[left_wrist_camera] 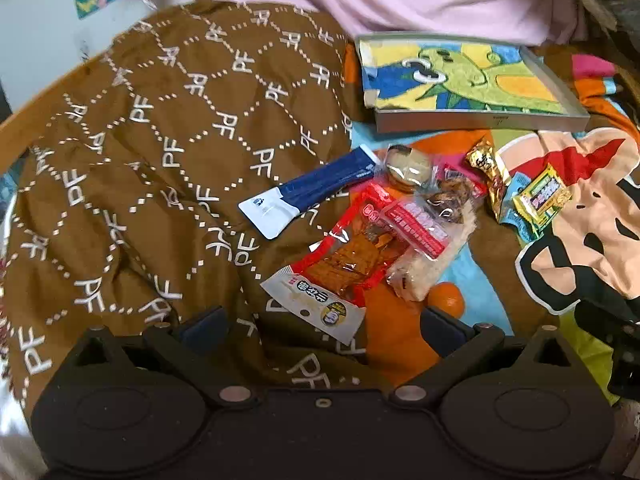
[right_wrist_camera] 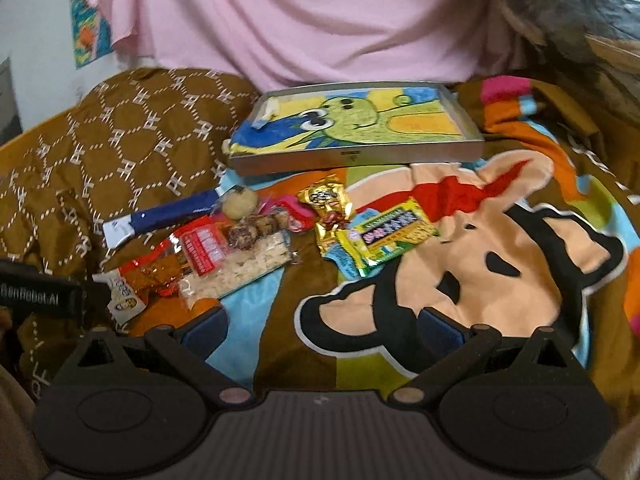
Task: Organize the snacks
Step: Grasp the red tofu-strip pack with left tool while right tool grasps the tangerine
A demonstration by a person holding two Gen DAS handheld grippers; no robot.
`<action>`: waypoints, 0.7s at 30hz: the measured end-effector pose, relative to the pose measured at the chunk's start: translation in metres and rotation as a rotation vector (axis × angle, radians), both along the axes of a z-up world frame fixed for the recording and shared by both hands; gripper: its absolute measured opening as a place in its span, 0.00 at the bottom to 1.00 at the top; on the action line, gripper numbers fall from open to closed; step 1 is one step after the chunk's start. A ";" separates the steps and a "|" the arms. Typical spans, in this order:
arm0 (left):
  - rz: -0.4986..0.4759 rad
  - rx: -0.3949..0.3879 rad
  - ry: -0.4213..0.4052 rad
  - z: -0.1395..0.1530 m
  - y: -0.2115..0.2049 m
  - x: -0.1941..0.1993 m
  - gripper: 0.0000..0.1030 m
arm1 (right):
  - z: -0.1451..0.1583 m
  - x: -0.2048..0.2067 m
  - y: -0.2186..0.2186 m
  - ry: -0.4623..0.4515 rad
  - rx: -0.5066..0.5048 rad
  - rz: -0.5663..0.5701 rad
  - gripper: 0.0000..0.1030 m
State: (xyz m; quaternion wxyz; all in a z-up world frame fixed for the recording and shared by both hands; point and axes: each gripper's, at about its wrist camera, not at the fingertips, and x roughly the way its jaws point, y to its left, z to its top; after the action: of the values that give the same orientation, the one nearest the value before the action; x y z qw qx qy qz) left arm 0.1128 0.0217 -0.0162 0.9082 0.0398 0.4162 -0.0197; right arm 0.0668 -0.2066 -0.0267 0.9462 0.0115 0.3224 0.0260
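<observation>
Right wrist view: the gray tray lies empty on the cartoon blanket. The snacks lie scattered just before the tray. Both the right gripper and left gripper have fingers wide, holding nothing.

Brown quilt with white dotted diamond lattice and "PF" letters. Grey tray lined with cartoon cloth: green figure on yellow and blue. Cartoon blanket in peach, black, red, orange, light blue. Navy-and-white sachet. Red-and-clear packet, white end with print. Gold wrapper. Yellow-green packet with red lettering. Pink cloth behind. Black claws, blue pads.
</observation>
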 end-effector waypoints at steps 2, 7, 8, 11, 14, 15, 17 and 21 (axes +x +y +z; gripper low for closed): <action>-0.007 0.001 0.033 -0.002 0.004 0.010 0.99 | -0.002 0.007 0.003 0.011 -0.007 0.040 1.00; 0.004 0.008 0.097 -0.008 0.013 0.032 0.99 | -0.006 0.027 0.005 0.056 0.029 0.118 1.00; 0.005 0.009 0.112 -0.010 0.014 0.036 0.99 | -0.007 0.031 0.006 0.061 0.029 0.135 1.00; 0.005 0.018 0.145 -0.015 0.016 0.045 0.99 | -0.008 0.039 0.010 0.048 -0.009 0.191 1.00; -0.014 0.033 0.169 -0.020 0.015 0.050 0.99 | -0.010 0.047 0.017 0.049 -0.023 0.312 1.00; -0.020 0.040 0.176 -0.021 0.014 0.051 0.99 | -0.010 0.048 0.019 0.055 -0.026 0.345 1.00; -0.025 0.046 0.188 -0.024 0.013 0.054 0.99 | -0.012 0.049 0.026 0.058 -0.043 0.397 1.00; -0.050 0.059 0.193 -0.026 0.011 0.060 0.99 | -0.017 0.049 0.035 0.054 -0.088 0.450 1.00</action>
State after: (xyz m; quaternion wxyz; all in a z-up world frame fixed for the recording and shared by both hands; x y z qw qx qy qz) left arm 0.1729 0.0326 -0.0420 0.8616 0.0747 0.5009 -0.0337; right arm 0.1153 -0.1717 -0.0440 0.9073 -0.1012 0.3427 0.2217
